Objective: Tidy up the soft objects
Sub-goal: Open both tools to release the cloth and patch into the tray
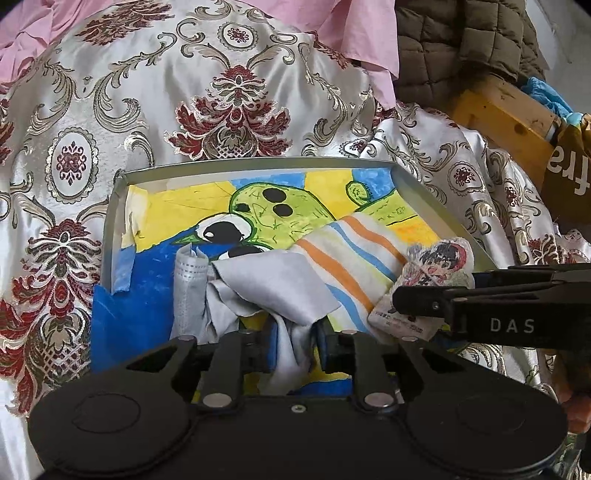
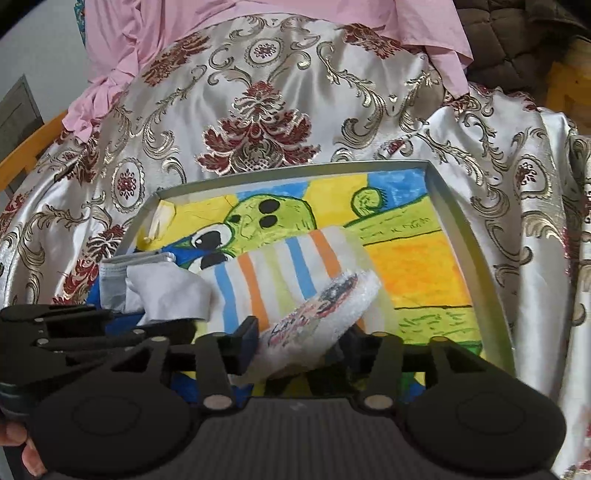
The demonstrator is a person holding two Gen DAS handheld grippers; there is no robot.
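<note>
A shallow grey tray (image 1: 236, 163) (image 2: 458, 221) with a painted cartoon bottom lies on the patterned satin cloth. In it are a striped towel (image 1: 351, 254) (image 2: 280, 266), a grey face mask (image 1: 188, 284) (image 2: 110, 284) and a grey-white cloth (image 1: 273, 288) (image 2: 170, 291). My left gripper (image 1: 293, 350) is shut on the grey-white cloth at the tray's near edge. My right gripper (image 2: 301, 343) is shut on a small white plush pad with a cartoon figure (image 1: 436, 266) (image 2: 325, 310), held over the towel. The right gripper also shows in the left wrist view (image 1: 417, 299).
The satin cloth with red and gold flowers (image 1: 229, 103) (image 2: 266, 110) covers the surface around the tray. Pink fabric (image 1: 351, 29) (image 2: 155, 37) and a brown quilted jacket (image 1: 461, 48) lie behind. A wooden frame (image 1: 506, 114) stands at the right.
</note>
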